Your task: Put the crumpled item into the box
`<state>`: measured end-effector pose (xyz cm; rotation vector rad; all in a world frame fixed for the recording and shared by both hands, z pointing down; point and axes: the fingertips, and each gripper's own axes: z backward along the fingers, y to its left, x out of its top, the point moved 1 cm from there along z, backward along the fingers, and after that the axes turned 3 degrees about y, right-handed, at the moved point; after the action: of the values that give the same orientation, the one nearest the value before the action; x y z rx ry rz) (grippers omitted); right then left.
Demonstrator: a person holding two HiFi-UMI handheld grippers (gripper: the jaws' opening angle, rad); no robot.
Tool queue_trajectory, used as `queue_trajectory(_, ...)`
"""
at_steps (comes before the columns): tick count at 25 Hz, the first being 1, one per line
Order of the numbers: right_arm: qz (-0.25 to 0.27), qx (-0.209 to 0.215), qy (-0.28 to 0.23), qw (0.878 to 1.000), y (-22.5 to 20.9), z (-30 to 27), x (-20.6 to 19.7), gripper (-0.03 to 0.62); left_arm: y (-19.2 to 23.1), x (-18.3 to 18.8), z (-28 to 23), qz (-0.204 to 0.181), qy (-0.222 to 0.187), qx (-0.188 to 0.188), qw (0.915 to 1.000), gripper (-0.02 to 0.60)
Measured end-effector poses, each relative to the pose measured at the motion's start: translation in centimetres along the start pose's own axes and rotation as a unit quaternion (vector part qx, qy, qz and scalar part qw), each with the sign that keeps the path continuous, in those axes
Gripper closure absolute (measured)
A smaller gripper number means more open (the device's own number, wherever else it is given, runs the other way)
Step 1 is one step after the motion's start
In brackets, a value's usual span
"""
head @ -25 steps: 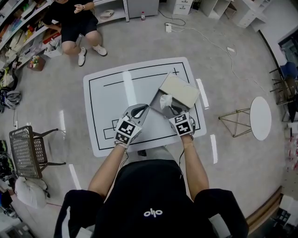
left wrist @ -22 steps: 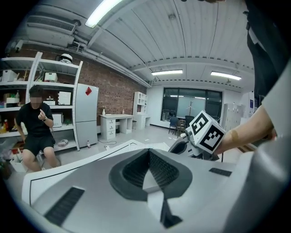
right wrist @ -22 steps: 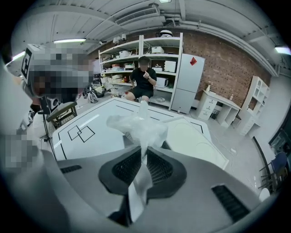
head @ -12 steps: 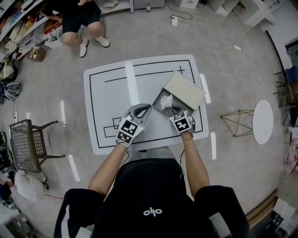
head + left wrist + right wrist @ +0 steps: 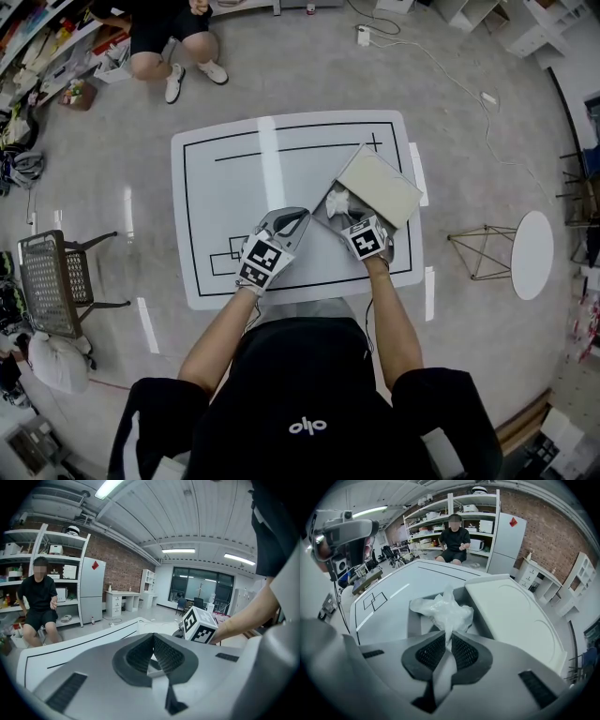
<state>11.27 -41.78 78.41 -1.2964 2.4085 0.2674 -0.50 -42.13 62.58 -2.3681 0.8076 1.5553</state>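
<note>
As we hold two grippers above one bench [image 5: 234, 187], the fingers of the right gripper [image 5: 446, 637] pinch the single crumpled item [image 5: 443, 610] — its long axis running on from them, pointing down into the one open box [image 5: 414, 620] — while the left gripper [image 5: 152, 637] has its fingers pressed together.

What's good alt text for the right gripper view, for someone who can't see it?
The right gripper pinches a crumpled white item over an open grey box, its pale lid open to the right. The box sits on a white table.
</note>
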Motion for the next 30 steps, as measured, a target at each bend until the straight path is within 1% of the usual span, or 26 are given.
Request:
queue_trajectory(5,0.009,-0.011,0.021,1.0,-0.5,-0.9,-0.1,0.546,0.7,-0.3,-0.1,0.005,0.005,0.005,1.0,0.575)
queue_trajectory(12,0.007,-0.004,0.022,1.0,-0.2,-1.3,-0.2,0.545,1.0,-0.6,0.1,0.012,0.007,0.012,0.9998,0.574)
queue_trajectory(17,-0.002,-0.002,0.023,1.0,-0.2,-1.5,-0.6,0.516,1.1,-0.8,0.5,0.012,0.007,0.014,0.9998,0.574)
queue_trajectory(22,-0.024,0.005,0.005,1.0,0.0,-0.5,-0.3,0.485,0.9,-0.5,1.1,0.009,0.002,0.016,0.9998,0.574)
queue_trajectory(26,-0.033,-0.002,-0.011,0.999,0.2,1.1,-0.4,0.473,0.1,-0.3,2.1,0.004,-0.004,0.017,0.9998,0.574)
queue_trajectory(30,-0.047,-0.024,-0.07,0.996,0.6,4.5,0.8,0.473,-0.9,-0.1,3.5,-0.004,-0.014,0.018,0.9997,0.574)
